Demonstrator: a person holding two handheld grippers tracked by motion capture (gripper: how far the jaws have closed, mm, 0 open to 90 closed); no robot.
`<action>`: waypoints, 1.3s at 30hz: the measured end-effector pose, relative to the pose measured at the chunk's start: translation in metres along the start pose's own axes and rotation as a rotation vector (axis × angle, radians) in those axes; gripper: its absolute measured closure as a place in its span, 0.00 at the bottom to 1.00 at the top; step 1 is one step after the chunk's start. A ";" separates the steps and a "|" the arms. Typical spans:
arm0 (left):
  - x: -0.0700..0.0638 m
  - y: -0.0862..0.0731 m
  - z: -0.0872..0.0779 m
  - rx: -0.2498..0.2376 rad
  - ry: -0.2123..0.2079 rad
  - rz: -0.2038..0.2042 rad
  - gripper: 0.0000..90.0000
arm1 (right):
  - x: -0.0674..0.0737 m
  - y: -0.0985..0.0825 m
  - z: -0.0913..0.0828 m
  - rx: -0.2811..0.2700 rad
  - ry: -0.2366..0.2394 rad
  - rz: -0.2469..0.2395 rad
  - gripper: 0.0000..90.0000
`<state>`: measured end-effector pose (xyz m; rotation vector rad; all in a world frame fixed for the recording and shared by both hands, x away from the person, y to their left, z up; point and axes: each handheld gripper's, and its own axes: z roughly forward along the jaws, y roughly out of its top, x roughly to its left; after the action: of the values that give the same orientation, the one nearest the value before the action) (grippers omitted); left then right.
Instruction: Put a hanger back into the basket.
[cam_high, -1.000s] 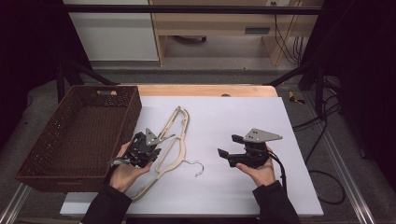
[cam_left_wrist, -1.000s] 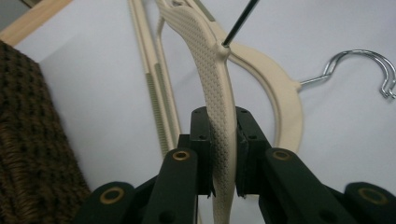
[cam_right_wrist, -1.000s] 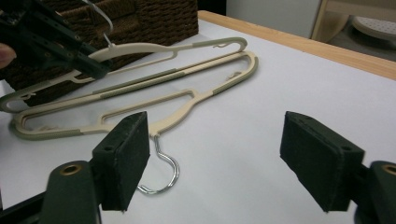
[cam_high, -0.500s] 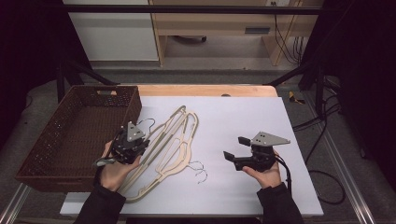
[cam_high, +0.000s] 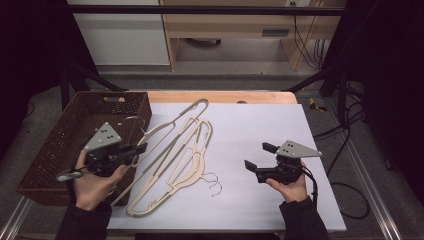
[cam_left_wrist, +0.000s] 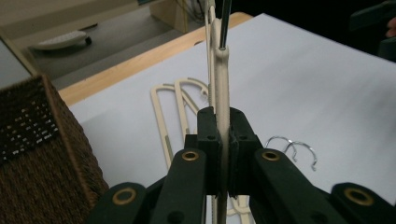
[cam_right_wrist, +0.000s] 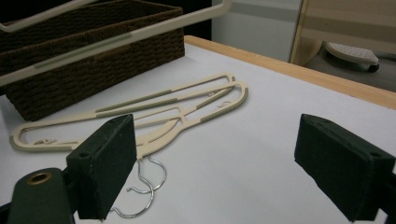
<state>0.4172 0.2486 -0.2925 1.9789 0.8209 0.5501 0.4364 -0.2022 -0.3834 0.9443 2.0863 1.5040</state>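
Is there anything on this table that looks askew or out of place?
Nothing looks damaged or spilled. One cream hanger is lifted at a tilt, clamped in the left claw beside the wicker basket. Two more hangers lie overlapped on the table.

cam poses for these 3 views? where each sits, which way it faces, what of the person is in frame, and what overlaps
High view: above the person's side, facing forward and down on the table; both forearms, left gripper and right gripper.
Left gripper view: on the left gripper, looking along jaws clamped on a cream hanger.
Right gripper view: on the right gripper, facing the wicker basket between open jaws.
Shared: two hangers lying on the table, basket.
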 end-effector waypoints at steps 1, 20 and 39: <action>0.002 0.004 -0.006 -0.009 -0.006 0.006 0.95 | -0.001 0.001 -0.002 -0.003 0.000 -0.004 0.14; 0.092 0.038 -0.059 -0.001 -0.027 0.073 0.95 | -0.006 0.003 -0.016 -0.042 -0.047 0.007 0.11; 0.185 -0.026 -0.061 0.081 0.090 -0.054 0.95 | -0.007 0.003 -0.015 -0.029 -0.049 -0.005 0.09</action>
<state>0.4946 0.4277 -0.2736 2.0115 0.9631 0.5862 0.4320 -0.2168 -0.3763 0.9556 2.0251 1.4897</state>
